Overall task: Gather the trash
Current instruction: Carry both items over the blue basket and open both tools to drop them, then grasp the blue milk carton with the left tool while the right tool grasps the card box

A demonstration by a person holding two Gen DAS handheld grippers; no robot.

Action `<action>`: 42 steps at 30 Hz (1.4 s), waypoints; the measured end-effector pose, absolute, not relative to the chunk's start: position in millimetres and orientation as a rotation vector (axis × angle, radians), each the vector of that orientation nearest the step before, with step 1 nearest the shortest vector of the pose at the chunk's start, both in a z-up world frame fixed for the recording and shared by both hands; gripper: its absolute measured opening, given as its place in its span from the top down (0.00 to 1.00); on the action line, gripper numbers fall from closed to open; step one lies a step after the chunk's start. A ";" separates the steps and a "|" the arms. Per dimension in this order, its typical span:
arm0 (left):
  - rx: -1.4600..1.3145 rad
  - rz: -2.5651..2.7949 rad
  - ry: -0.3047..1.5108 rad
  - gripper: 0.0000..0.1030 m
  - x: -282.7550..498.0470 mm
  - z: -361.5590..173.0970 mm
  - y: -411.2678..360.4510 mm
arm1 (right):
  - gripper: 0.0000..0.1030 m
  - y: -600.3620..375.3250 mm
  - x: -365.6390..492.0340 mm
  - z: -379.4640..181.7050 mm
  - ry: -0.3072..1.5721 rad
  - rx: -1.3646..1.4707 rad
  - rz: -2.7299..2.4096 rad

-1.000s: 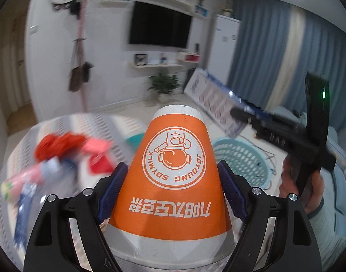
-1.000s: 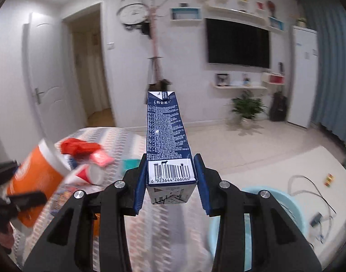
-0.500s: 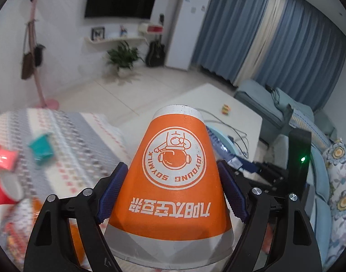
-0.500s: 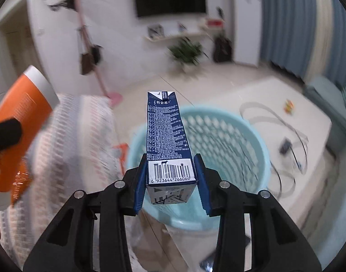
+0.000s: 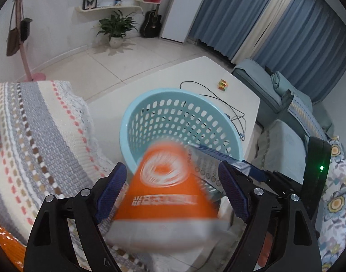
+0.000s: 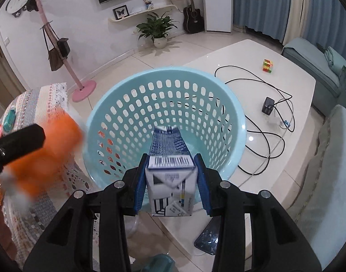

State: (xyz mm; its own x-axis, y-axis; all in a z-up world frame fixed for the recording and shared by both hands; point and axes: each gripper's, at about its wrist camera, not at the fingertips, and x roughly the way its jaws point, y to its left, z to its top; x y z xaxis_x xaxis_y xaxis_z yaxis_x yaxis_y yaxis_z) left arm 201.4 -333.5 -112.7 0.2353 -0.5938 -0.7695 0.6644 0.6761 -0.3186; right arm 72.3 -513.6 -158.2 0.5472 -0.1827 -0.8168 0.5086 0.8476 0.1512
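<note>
An orange paper cup (image 5: 166, 195), blurred by motion, sits between the pads of my left gripper (image 5: 171, 168). Its jaws are opening and the pads stand just clear of the cup's sides. Below and ahead is the light blue perforated basket (image 5: 164, 90). My right gripper (image 6: 170, 158) is shut on a dark blue and white milk carton (image 6: 168, 140), held over the basket's (image 6: 164, 70) near rim with its top pointing down into it. In the right wrist view the orange cup (image 6: 53, 149) shows at the left, outside the basket's rim.
The basket stands on a white low table (image 6: 252, 52) with black cables (image 6: 263, 104), a charger (image 6: 268, 107), a coloured cube (image 6: 268, 65) and a phone (image 6: 207, 238). A striped woven cloth (image 5: 37, 124) lies to the left, a sofa (image 5: 286, 136) to the right.
Both grippers swung from the cloth-covered surface to the basket and tipped downward. The left pads have parted from the cup, which now blurs. The carton has tilted forward in the right grip.
</note>
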 end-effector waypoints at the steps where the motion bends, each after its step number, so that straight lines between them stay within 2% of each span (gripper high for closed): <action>1: 0.078 -0.864 1.019 0.21 201.4 -114.3 -335.0 | 0.64 -514.4 70.6 -157.0 0.902 0.399 -0.427; 16: 0.030 -0.838 0.949 0.21 178.5 -95.1 -291.1 | 0.64 -499.2 59.9 -139.0 0.859 0.382 -0.406; 28: -0.059 -0.761 0.752 0.21 139.3 -29.7 -191.1 | 0.63 -418.2 59.8 -70.2 0.689 0.228 -0.240; 37: -0.103 -0.543 0.643 0.21 117.3 4.6 -77.8 | 0.58 -337.3 69.0 -47.3 0.647 0.147 -0.075; 42: -0.042 -0.304 0.661 0.21 111.9 1.3 -17.8 | 0.46 -292.5 76.9 -44.3 0.649 0.113 0.016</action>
State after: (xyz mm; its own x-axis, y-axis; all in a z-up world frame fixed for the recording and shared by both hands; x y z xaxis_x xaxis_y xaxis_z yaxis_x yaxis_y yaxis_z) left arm 111.9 -17.8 1.3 0.7465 -0.2913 -0.5982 0.2645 0.9549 -0.1348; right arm 76.9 -292.5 -44.3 0.7969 0.0504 -0.6020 0.0204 0.9937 0.1101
